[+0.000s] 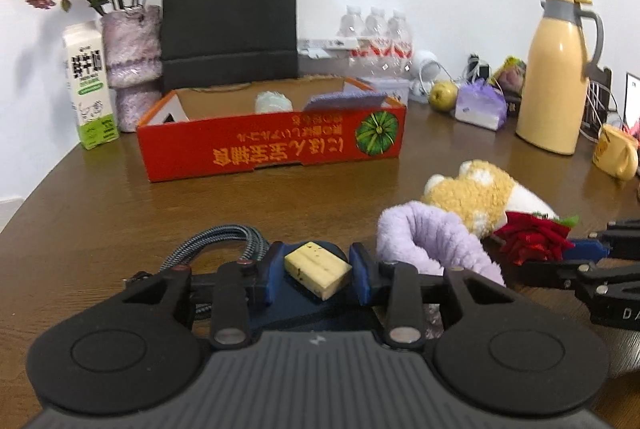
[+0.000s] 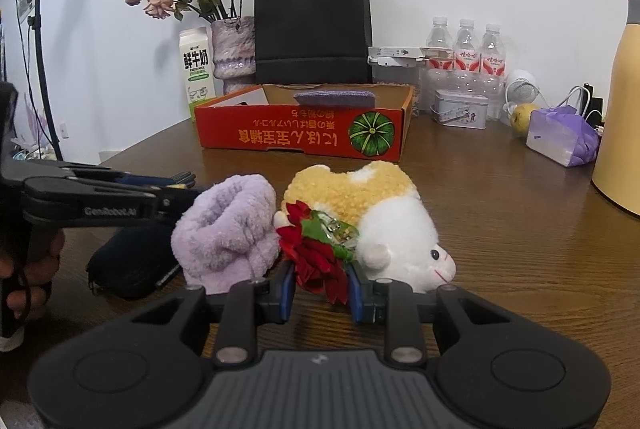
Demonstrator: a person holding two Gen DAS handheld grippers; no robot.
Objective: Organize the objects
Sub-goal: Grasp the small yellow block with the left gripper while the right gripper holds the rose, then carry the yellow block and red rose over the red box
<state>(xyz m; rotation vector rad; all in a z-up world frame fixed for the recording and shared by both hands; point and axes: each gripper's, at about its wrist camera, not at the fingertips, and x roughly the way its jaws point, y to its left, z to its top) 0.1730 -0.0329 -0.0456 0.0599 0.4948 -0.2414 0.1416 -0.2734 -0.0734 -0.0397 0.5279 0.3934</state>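
Left gripper [image 1: 318, 275] clamped on pale yellow eraser block [image 1: 318, 269]; right gripper [image 2: 322, 287] flanking red fabric rose [image 2: 316, 257], grip uncertain. Lift both squarely, then carry into the red cardboard tray [image 1: 272, 145].

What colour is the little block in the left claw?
Pale yellow with tiny dark specks. The block shows best in the left wrist view.

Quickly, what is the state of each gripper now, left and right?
Left gripper: closed on the yellow block.
Right gripper: around the red fabric flower; whether its grip is closed cannot be told.
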